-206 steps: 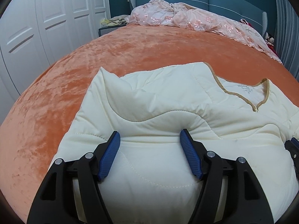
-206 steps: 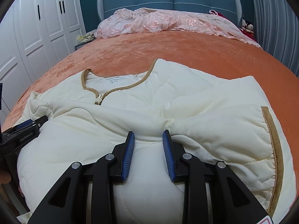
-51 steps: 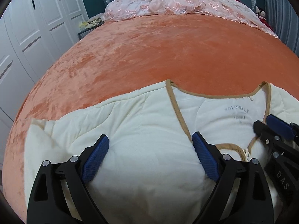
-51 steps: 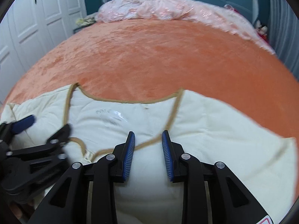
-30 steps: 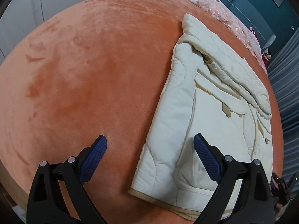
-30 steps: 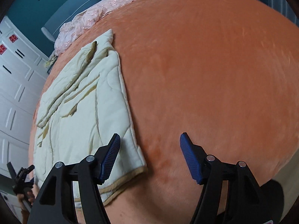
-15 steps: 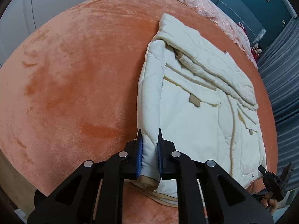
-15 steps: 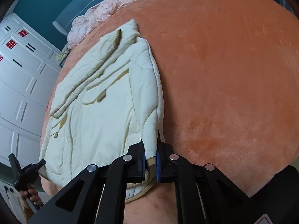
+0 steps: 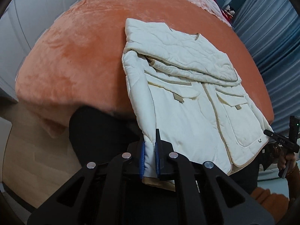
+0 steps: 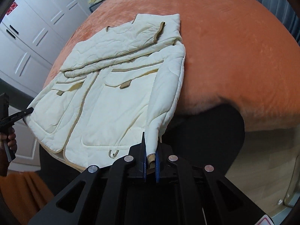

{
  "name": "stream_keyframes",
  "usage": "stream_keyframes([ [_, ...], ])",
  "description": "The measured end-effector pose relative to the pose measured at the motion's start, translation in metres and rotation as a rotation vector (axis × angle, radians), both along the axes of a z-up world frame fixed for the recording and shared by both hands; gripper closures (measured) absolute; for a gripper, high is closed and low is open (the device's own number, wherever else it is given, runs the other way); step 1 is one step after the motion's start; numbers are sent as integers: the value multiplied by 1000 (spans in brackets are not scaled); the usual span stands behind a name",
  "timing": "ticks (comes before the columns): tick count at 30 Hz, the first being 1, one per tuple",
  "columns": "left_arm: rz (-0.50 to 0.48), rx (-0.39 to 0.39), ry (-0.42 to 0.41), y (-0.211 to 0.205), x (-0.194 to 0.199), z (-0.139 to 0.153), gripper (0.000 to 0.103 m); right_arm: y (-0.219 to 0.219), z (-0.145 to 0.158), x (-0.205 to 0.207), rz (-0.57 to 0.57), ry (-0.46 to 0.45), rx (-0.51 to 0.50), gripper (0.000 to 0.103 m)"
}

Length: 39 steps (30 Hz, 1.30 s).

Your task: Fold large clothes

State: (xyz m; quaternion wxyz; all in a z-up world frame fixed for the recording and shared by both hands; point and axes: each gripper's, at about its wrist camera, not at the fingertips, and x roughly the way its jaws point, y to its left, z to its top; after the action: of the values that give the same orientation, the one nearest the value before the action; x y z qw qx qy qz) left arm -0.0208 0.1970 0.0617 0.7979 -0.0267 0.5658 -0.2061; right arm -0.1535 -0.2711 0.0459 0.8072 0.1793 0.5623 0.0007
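1. The bed [image 9: 78, 43] is the largest thing here, a broad mattress under a plush, velvety orange cover that rounds off at the near edge.
2. The jacket [image 9: 183, 101] is cream, quilted and puffy, with tan piping, flap pockets and a folded sleeve across its far part. It lies on the right half of the bed in the left wrist view, its near hem lifted off the near edge.
3. White panelled wardrobe doors [image 10: 33, 37] stand at the far left, and pleated blue-grey curtains [image 9: 271, 28] at the far right.
4. The left claw [image 9: 150, 159] is closed tight on the jacket's near left hem corner, blue pads pinching the padded cloth.
5. The right claw [image 10: 150, 161] is likewise clamped on the near right hem corner, over the tan trim.
6. Half a second ago both corners lay at the mattress edge; now they are pulled nearer and hang past it.
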Motion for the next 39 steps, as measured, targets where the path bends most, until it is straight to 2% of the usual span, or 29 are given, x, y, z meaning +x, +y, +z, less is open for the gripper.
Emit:
stream_keyframes([
  [3,2,4,-6,3,-29,13,96,9,12,-24,25,15,3,97],
  [5,5,-17,-35,-1,-25,25,96,10,26,-19,25,-40,-19,97],
  [9,40,-63,-179,-19,14,55,95,-6,61,17,-51,-233,-57,97],
  [12,64,-71,-274,-36,52,67,95,-21,77,68,-128,-350,-72,97],
  [16,111,-43,-379,-56,109,63,94,-42,74,128,-217,-423,-90,97],
  [22,192,30,-378,-79,186,30,94,-55,38,200,-324,-417,-120,97],
  [26,234,71,-316,-87,218,5,92,-65,18,224,-387,-393,-82,95],
  [30,293,43,-244,-80,236,-10,91,-75,15,226,-435,-444,-13,81],
  [32,300,-2,-229,-74,237,-11,88,-77,23,221,-456,-511,-7,66],
  [34,302,-34,-249,-69,233,-4,82,-80,32,211,-471,-562,-32,54],
  [35,325,-7,-304,-67,229,3,65,-81,33,209,-465,-569,-41,52],
  [36,366,42,-399,-64,221,15,42,-82,35,208,-455,-565,-50,52],
  [38,369,48,-536,-63,211,34,26,-82,31,208,-430,-546,-73,51],
  [39,357,56,-546,-64,211,39,22,-83,30,210,-421,-533,-83,50],
])
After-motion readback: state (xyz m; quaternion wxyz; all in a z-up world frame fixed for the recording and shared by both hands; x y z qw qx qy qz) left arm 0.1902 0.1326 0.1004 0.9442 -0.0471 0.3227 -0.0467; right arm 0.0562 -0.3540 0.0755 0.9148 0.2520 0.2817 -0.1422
